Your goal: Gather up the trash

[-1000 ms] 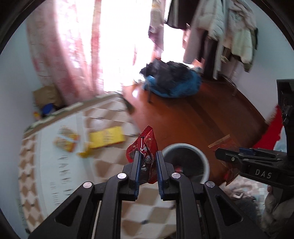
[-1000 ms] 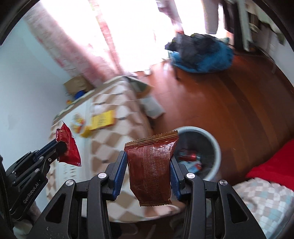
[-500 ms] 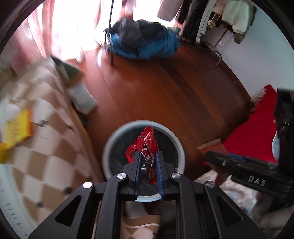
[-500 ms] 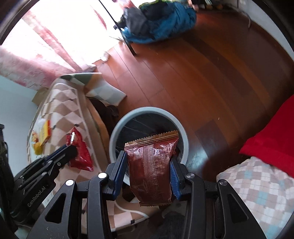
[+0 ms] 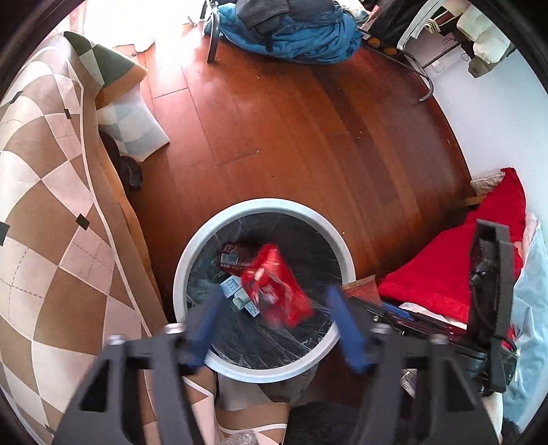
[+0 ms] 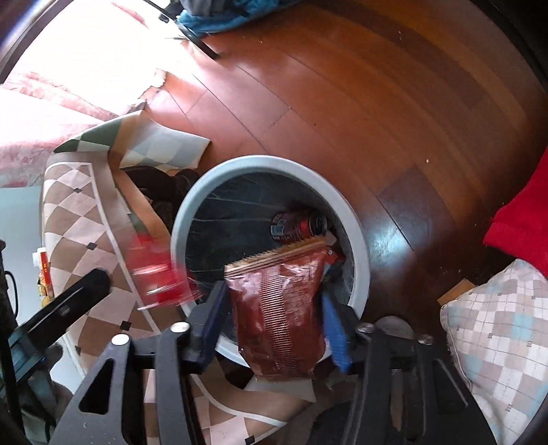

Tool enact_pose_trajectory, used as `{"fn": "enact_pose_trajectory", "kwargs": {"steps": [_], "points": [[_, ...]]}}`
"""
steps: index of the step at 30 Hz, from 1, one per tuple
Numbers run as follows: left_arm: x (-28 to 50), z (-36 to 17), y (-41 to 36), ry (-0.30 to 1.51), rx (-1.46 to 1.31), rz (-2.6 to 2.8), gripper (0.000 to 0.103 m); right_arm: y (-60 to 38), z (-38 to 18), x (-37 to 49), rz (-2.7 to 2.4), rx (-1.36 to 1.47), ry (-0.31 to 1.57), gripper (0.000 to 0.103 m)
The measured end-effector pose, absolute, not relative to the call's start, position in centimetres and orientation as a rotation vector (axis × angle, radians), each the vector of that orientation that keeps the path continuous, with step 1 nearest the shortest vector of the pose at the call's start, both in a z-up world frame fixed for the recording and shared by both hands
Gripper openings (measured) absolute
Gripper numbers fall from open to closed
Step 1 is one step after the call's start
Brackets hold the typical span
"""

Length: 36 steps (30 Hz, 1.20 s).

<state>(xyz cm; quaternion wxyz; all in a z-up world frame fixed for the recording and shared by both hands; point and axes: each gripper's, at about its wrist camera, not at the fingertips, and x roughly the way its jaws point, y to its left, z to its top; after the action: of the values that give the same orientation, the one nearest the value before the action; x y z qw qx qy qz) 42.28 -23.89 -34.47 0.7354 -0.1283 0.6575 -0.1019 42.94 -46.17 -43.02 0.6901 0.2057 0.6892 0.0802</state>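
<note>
My left gripper (image 5: 277,325) is open above the round white bin (image 5: 191,253), which has a black liner. A red snack wrapper (image 5: 277,287) hangs blurred in the air between the fingers, free of them, over the bin. A can (image 5: 233,260) and small packets lie inside the bin. My right gripper (image 6: 274,321) holds a dark red-brown wrapper (image 6: 281,308) between its blue pads, over the near rim of the bin (image 6: 356,232). The red wrapper also shows blurred in the right wrist view (image 6: 157,274), beside the left gripper's finger (image 6: 68,308).
A table with a checkered brown cloth (image 5: 51,239) stands left of the bin. A red blanket (image 5: 455,267) and a plaid pillow (image 6: 496,325) lie to the right. A blue and black pile of clothes (image 5: 291,30) sits at the far side of the wooden floor (image 5: 308,137).
My left gripper has opened and let go of the red wrapper, which is dropping toward the bin. Both grippers have tilted further down over the bin. The right gripper keeps its wrapper.
</note>
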Motion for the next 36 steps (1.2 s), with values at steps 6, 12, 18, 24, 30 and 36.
{"fn": "enact_pose_trajectory", "kwargs": {"steps": [6, 12, 18, 24, 30, 36], "points": [[41.9, -34.0, -23.0, 1.446, -0.243, -0.172, 0.087, -46.9, -43.3, 42.5, 0.170, 0.466, 1.559, 0.080], [40.1, -32.7, -22.3, 1.405, -0.149, -0.096, 0.097, -46.6, -41.6, 41.7, 0.167, 0.383, 1.573, 0.103], [38.0, -31.4, -22.0, 1.366, -0.078, -0.015, 0.101, -45.4, -38.6, 39.9, 0.111, 0.167, 1.542, 0.103], [36.4, -30.3, -22.2, 1.345, -0.085, 0.004, 0.102, -44.9, -35.9, 38.5, 0.102, 0.096, 1.501, 0.103], [34.9, -28.3, -22.2, 1.312, -0.098, 0.023, 0.102, -45.0, -33.1, 37.4, 0.106, 0.093, 1.462, 0.103], [33.2, -25.9, -22.1, 1.266, -0.084, 0.042, 0.102, -45.1, -29.6, 35.6, 0.117, 0.086, 1.401, 0.103]]}}
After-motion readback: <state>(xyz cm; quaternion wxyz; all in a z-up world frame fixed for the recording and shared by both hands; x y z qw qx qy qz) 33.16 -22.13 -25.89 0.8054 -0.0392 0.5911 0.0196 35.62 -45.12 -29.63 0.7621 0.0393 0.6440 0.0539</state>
